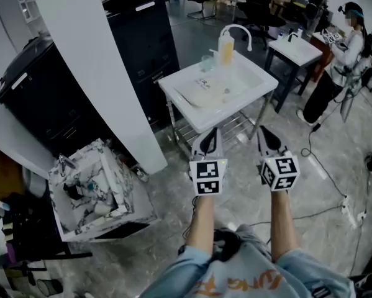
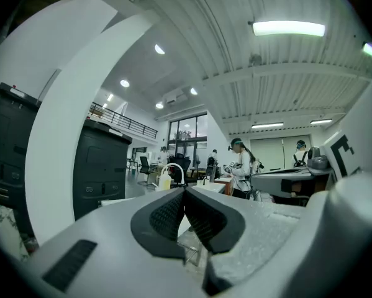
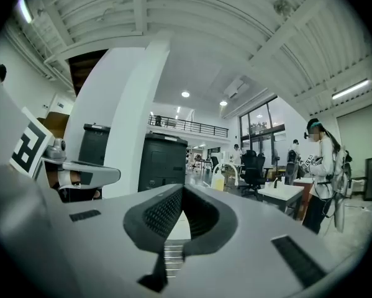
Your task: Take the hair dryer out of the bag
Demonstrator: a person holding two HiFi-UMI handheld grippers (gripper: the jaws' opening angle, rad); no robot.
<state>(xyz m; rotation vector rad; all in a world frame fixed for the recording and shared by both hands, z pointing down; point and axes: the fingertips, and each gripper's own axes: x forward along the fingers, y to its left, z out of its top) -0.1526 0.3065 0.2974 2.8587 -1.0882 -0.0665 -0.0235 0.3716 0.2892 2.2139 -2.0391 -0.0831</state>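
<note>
1. Where the two grippers point level and side by side, we see the left gripper (image 2: 184, 194) with its jaws closed on nothing. The ribbed black pads (image 2: 167, 215) meet in a narrow seam.
2. The right gripper (image 3: 182, 194) matches it: jaws pressed together and empty, with the same dark, dimpled rubber set in a smooth grey shell.
3. The bag (image 1: 80, 219) is boxy and open-topped, white with grey marble veining. It stands on the floor (image 1: 322, 216) well to the left of the left jaws and back from their tips, apart from both grippers.
4. Dark and pale shapes lie inside the bag. We cannot tell which of them is the hair dryer.
5. Just ahead of both pairs of jaws stands a glossy white rectangular tabletop (image 1: 251, 79) with a basin. It carries a curved white tap (image 1: 238, 33) and a yellow bottle (image 1: 226, 49), with a wire shelf (image 1: 226, 128) beneath.
6. Ahead and left of the left jaws, a smooth white slanted pillar (image 1: 105, 61) crosses between matte black cabinets (image 1: 43, 98).
</note>
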